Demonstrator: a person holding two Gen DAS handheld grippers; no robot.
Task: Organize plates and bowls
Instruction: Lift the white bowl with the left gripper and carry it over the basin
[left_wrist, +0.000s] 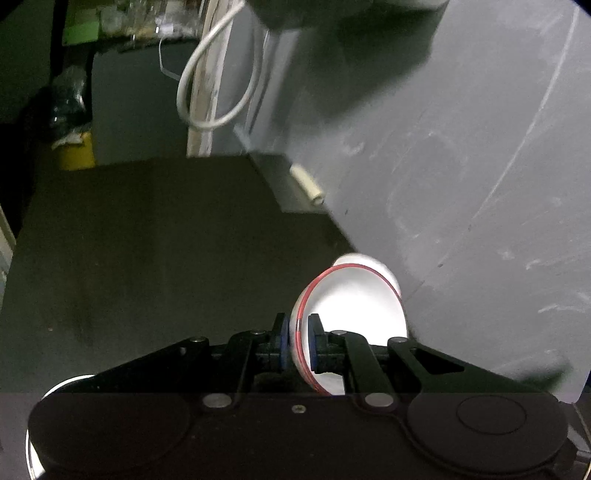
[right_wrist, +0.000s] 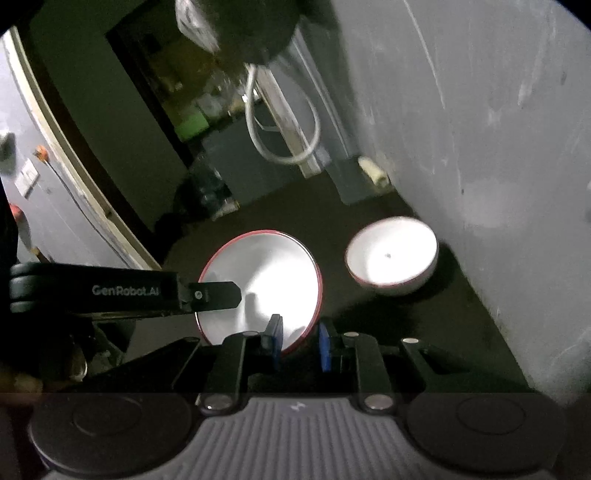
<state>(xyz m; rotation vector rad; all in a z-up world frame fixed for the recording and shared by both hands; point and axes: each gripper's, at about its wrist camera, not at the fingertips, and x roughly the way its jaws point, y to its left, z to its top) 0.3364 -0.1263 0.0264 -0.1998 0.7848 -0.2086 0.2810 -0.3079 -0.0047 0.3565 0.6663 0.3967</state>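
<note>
In the left wrist view my left gripper (left_wrist: 298, 341) is shut on the rim of a white bowl with a red rim (left_wrist: 354, 306), held tilted on its side above the dark table (left_wrist: 147, 251) near the grey wall. In the right wrist view that same bowl (right_wrist: 266, 280) appears tilted, with the left gripper's black arm (right_wrist: 207, 293) reaching in from the left. A second white bowl with a red rim (right_wrist: 393, 254) sits upright on the table by the wall. My right gripper (right_wrist: 300, 345) is open and empty, its blue pads just in front of the tilted bowl's lower edge.
A grey wall (left_wrist: 461, 166) runs along the right. A white cable loop (left_wrist: 207, 85) hangs at the back. A small pale tube (left_wrist: 308, 184) lies by the wall. A round white rim (left_wrist: 55, 387) shows at the lower left under the left gripper.
</note>
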